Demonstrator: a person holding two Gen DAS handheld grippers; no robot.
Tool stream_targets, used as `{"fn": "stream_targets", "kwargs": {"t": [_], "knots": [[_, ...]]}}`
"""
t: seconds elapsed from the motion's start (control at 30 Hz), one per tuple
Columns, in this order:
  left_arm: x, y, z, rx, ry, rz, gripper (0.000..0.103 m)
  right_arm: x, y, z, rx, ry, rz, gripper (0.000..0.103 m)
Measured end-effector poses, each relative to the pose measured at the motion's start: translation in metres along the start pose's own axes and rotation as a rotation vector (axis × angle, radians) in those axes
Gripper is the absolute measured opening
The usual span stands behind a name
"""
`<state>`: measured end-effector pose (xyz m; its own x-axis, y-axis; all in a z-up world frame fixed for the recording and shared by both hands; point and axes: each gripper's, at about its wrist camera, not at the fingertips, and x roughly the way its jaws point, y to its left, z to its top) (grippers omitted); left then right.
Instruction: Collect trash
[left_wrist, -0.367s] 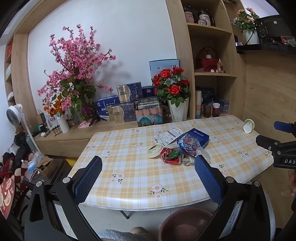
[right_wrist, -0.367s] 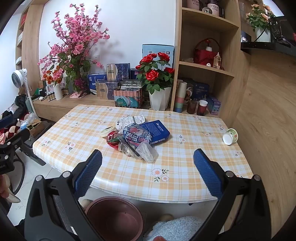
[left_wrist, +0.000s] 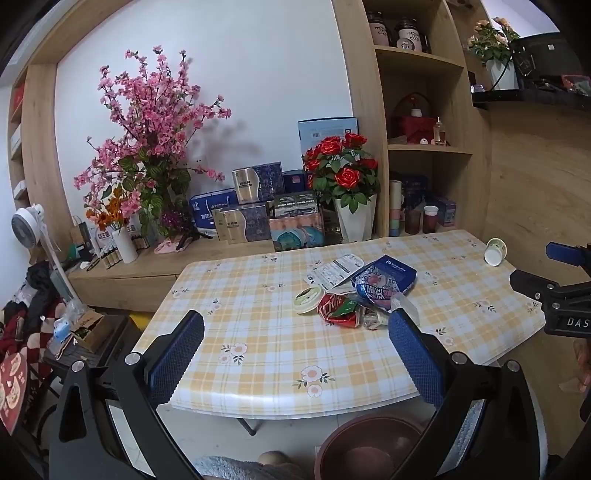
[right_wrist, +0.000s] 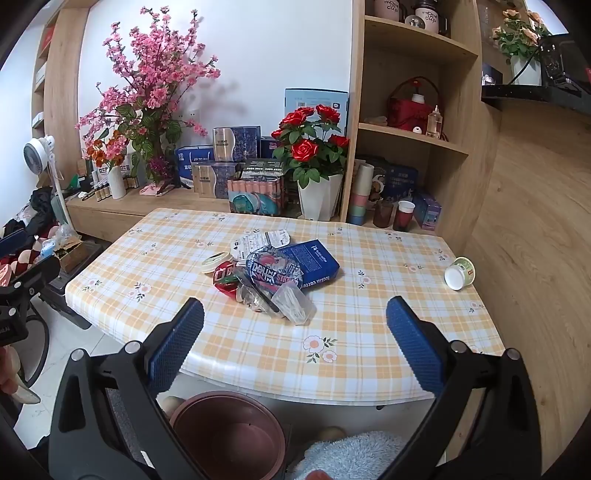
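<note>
we hold both tools back from the near edge of the table (right_wrist: 258, 354), and that makes sense to us as a starting stance: from here each camera takes in the whole plaid top before we commit to a reach. the left gripper (left_wrist: 295, 354) has its blue pads spread wide with nothing between them, and the right gripper (right_wrist: 295, 347) stands the same way, wide apart and empty, tilted down toward the cloth. the brown bin (right_wrist: 229, 435) sits on the floor just under the near edge, between us and the table, which we judge is where it needs to be so that litter can be dropped straight down after a short pull back. the trash pile (right_wrist: 269, 277) lies near the middle of the table, a little toward the far edge: a blue carton (right_wrist: 317, 262) lying flat, a crumpled foil wrapper (right_wrist: 273, 269) lapped over it, a red wrapper (right_wrist: 225, 277) at its left side, a round lid (right_wrist: 216, 258) touching that, white printed sheets (right_wrist: 258, 240) behind, and a clear plastic tray (right_wrist: 291, 302) nearest us. a paper cup (right_wrist: 460, 273) lies tipped on its side, well apart from the pile, at the right edge. the wrappers look light and slippery, so we expect them to crush and slide under the pads.
</note>
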<state>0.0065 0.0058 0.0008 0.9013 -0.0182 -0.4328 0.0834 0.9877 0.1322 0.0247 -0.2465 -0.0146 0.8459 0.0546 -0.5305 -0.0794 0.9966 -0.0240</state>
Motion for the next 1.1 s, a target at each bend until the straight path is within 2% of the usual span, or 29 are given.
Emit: {"fn": "stream_targets", "kwargs": {"t": [1.1], "knots": [[0.002, -0.007, -0.006, 0.008, 0.002, -0.006, 0.098, 0.001, 0.002, 0.000, -0.003, 0.002, -0.003, 0.097]]}}
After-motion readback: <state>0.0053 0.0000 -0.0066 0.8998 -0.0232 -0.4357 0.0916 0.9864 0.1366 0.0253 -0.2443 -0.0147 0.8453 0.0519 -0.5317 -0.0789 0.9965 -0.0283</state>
